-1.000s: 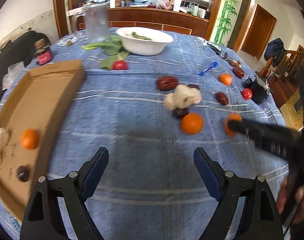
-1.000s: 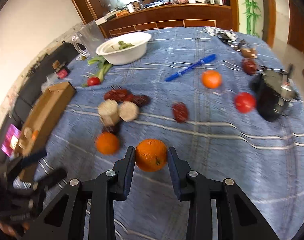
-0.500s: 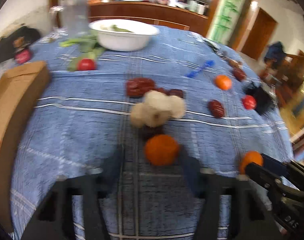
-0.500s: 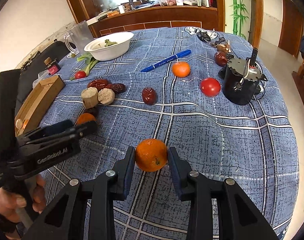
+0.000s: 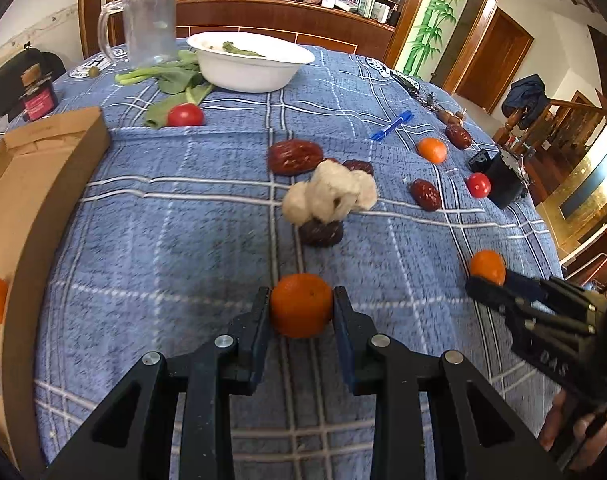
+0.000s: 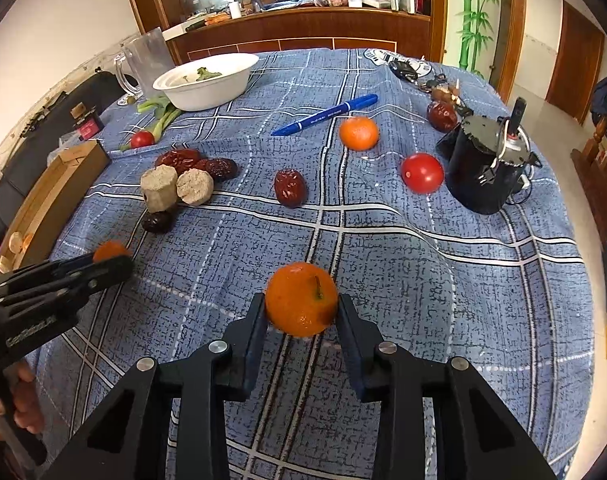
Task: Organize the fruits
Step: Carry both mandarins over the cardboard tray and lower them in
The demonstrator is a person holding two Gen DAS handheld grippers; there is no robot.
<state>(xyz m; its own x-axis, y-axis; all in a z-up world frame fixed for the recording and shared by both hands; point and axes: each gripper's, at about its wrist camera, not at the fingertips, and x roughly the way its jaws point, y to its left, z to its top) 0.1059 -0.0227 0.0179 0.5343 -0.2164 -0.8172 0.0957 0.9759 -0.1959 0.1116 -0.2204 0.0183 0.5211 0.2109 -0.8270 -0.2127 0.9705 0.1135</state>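
Left gripper [image 5: 302,312] jaws just closed, pinching a tangerine [image 5: 301,310] near the table's [image 5: 163,240] front edge. Right gripper [image 6: 302,312] pinches another tangerine [image 6: 301,298], also near the front edge.

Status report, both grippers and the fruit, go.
Left gripper just closed on an orange. Right gripper shut on another orange. Cardboard box open at left, path unobstructed.

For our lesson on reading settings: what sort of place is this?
Probably a home dining room: a round table under a blue checked cloth, a wooden counter crowded with household goods behind it, and a wooden door.
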